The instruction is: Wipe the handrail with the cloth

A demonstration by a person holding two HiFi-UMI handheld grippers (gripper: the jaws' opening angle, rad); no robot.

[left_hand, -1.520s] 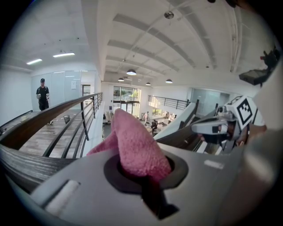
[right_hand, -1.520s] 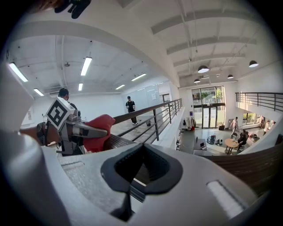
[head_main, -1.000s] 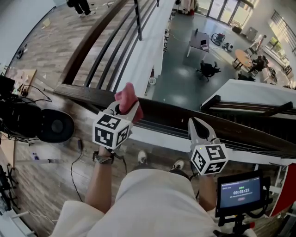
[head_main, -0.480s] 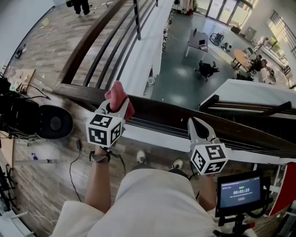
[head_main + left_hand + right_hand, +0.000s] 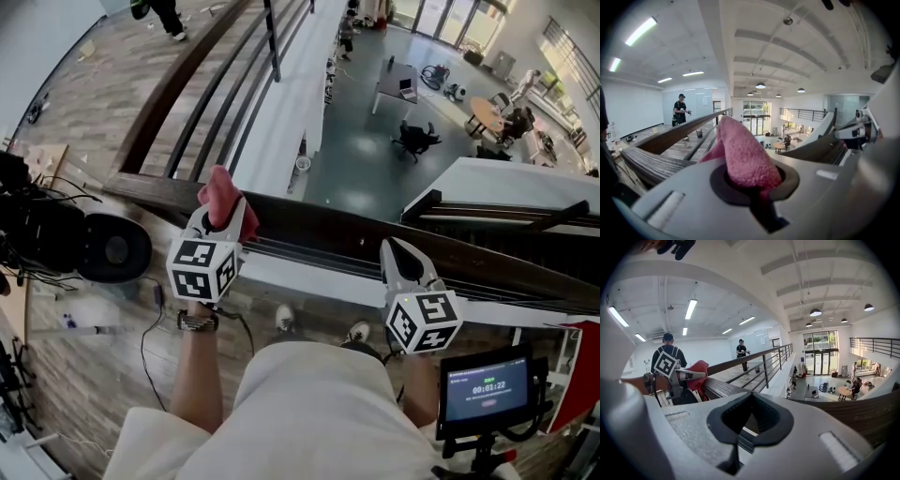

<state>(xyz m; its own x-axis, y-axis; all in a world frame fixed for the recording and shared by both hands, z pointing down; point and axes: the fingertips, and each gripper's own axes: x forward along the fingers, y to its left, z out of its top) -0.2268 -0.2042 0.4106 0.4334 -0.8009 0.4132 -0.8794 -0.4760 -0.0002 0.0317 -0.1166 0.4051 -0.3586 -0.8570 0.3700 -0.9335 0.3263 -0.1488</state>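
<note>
**Spotter:** Head view first. What has moved?

**Me:** My left tongs (image 5: 220, 214), clamped on the pink cloth (image 5: 221, 190), have slid leftwards along the dark wooden handrail (image 5: 337, 232) over the last second. The cloth now sits on the handrail's top, close to the corner where the side rail (image 5: 178, 84) joins it. My right tongs (image 5: 397, 261) haven't budged. They are at the handrail's near edge, well to the right of the cloth.

**Spotter:** Left gripper view?

**Me:** The cloth (image 5: 743, 154) is bunched in the round opening with the jaws closed on it. The handrail (image 5: 656, 157) runs off to its left.

**Spotter:** Right gripper view?

**Me:** The jaws are together and hold nothing; only the handrail (image 5: 726, 390) shows through their opening. The cloth (image 5: 696, 369) is farther along the handrail.

**Spotter:** So?

**Me:** I judge a wiping stroke is under way and nearly out of handrail at the corner. The next pass should probably come back rightwards.
</note>
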